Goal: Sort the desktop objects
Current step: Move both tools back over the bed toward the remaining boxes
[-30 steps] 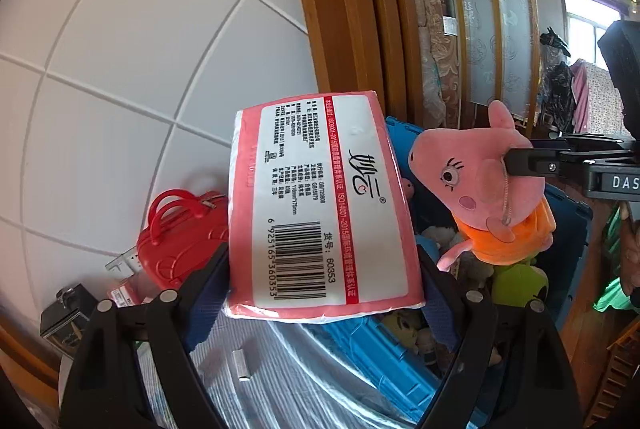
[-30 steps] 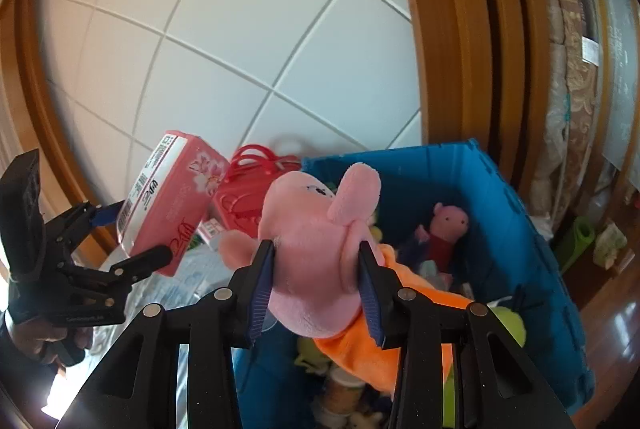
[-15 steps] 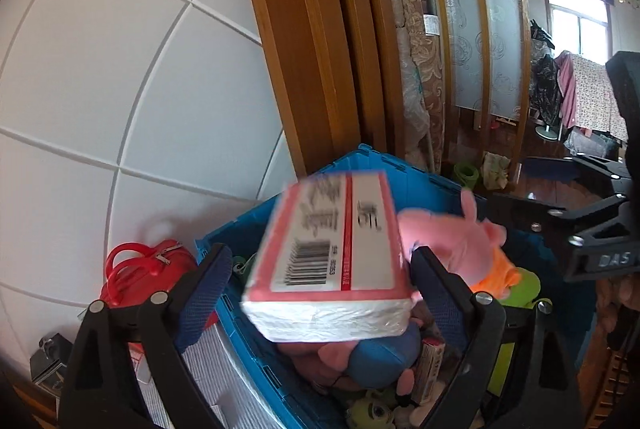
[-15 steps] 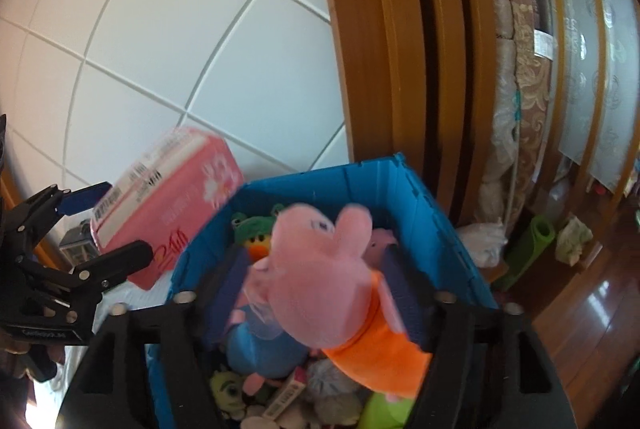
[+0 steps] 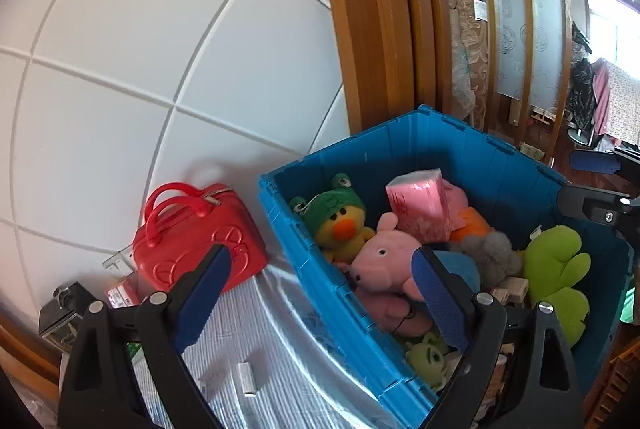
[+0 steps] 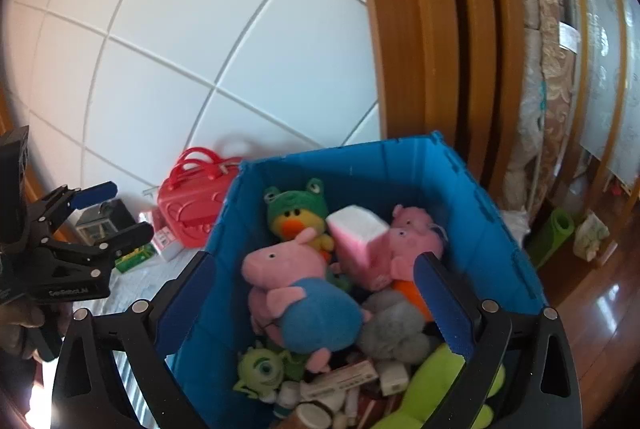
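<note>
wall: white panelled wall (image 5: 160, 49) with pale grooves behind the bench | frame: brown wooden door frame (image 6: 420, 49) right of it | beyond: rolled patterned rug (image 6: 548, 69) upright by frosted glass panels (image 5: 516, 9) | floor: glossy wood floor (image 6: 600, 309), green roll (image 6: 556, 233) lying there

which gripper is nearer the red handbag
Left. The left gripper hangs over the table right beside the red handbag; the right gripper is above the blue bin, farther away.
</note>
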`<state>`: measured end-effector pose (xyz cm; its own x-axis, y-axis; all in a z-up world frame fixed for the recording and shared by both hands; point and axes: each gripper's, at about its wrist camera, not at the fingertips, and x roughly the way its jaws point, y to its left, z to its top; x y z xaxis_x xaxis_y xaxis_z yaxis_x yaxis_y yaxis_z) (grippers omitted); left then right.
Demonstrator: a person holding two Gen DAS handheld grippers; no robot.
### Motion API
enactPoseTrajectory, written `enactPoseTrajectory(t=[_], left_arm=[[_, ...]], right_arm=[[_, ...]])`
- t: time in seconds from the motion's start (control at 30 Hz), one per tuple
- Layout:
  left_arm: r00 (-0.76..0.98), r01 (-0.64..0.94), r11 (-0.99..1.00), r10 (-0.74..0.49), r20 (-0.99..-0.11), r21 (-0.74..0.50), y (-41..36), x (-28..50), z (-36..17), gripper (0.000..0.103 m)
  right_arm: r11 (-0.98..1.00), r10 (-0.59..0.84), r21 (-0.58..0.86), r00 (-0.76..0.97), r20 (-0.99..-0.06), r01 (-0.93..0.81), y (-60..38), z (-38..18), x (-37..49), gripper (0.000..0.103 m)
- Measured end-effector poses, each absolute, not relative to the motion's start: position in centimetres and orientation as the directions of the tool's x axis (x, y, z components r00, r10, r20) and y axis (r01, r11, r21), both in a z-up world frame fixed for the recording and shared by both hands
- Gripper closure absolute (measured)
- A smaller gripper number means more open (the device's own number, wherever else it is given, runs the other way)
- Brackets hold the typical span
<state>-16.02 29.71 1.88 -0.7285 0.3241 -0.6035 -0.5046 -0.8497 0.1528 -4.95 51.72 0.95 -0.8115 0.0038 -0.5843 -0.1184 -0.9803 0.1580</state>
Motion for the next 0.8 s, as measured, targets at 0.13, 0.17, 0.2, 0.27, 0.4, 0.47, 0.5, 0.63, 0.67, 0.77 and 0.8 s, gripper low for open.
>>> enactPoseTrajectory(t=[0.13,0.17,0.2,0.27,0.4,0.47,0.5,0.63,0.67,0.77,0.8], left_arm=[[-0.733,-0.457,-0.880,0.289,-0.616,0.130,25.0,-15.6,0.7,0.011],[-0.732,-0.445,-0.887,0.281,-0.621,0.124,23.6,-15.5,0.4,0.011],[-0.732,-0.432,-0.894,0.272,-0.625,0.117,22.2,-15.4,0.1,0.011],[-0.733,-0.408,-0.906,0.255,-0.631,0.108,19.6,-15.1,-0.5,0.011],[-0.735,-0.357,-0.929,0.214,-0.643,0.099,13.9,-14.7,-1.5,0.011],[-0.737,-0.332,-0.938,0.192,-0.649,0.099,11.1,-14.6,-2.1,0.011],[-0.738,-0.317,-0.943,0.178,-0.652,0.102,9.7,-14.6,-2.5,0.011],[-0.732,-0.261,-0.961,0.132,-0.669,0.096,3.8,-15.0,-4.3,0.011],[-0.731,-0.248,-0.964,0.122,-0.671,0.094,2.4,-15.2,-4.8,0.011],[-0.728,-0.209,-0.973,0.092,-0.680,0.093,-1.6,-15.9,-6.7,0.011],[-0.728,-0.199,-0.976,0.083,-0.681,0.093,-2.8,-16.1,-7.2,0.011]], right_arm=[[-0.989,-0.048,0.142,-0.806,-0.589,-0.045,46.8,1.1,-6.0,0.003],[-0.990,-0.059,0.140,-0.805,-0.591,-0.031,45.7,1.1,-6.4,0.003],[-0.990,-0.071,0.139,-0.801,-0.595,-0.015,44.7,1.0,-6.7,0.003],[-0.991,-0.092,0.134,-0.793,-0.602,0.013,42.2,0.8,-7.4,0.003],[-0.991,-0.125,0.121,-0.776,-0.618,0.063,37.1,0.3,-8.8,0.003],[-0.989,-0.145,0.119,-0.762,-0.631,0.090,34.4,-0.2,-9.8,0.003],[-0.988,-0.151,0.117,-0.755,-0.638,0.099,33.0,-0.6,-10.4,0.003],[-0.985,-0.171,0.111,-0.730,-0.662,0.130,28.2,-2.4,-12.6,0.003],[-0.984,-0.179,0.114,-0.722,-0.668,0.137,27.0,-3.0,-13.2,0.003],[-0.980,-0.199,0.119,-0.701,-0.685,0.161,23.4,-4.9,-15.3,0.003],[-0.978,-0.204,0.115,-0.696,-0.688,0.174,22.1,-5.6,-16.1,0.003]])
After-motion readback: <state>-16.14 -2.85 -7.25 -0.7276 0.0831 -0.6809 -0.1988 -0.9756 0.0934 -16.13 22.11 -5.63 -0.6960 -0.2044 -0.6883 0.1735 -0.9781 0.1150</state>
